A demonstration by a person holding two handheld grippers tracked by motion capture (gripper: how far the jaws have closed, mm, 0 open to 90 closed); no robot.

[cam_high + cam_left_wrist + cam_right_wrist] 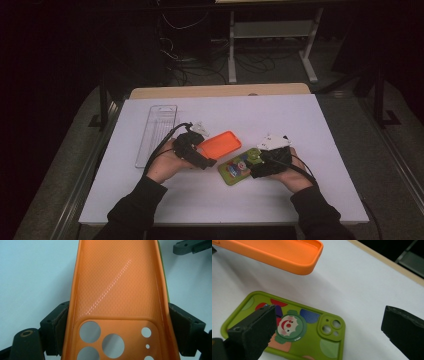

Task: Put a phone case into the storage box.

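An orange phone case [222,143] [117,282] hangs tilted just above the white table, its hollow inside up. My left gripper [205,153] [116,327] is shut on its camera-hole end, a pad pressing each long side. A green phone case [234,170] [287,327] with a clown face lies flat, back up, beside it. My right gripper [256,163] [329,315] hovers over the green case's camera end, open wide and holding nothing. The orange case [274,252] hangs past the green one in the right gripper view.
A clear plastic tray [156,131] lies lengthwise at the left of the white table [300,120]. A wooden strip [220,91] runs along the far edge. Beyond it, on the dark floor, are cables and a white stand [272,30].
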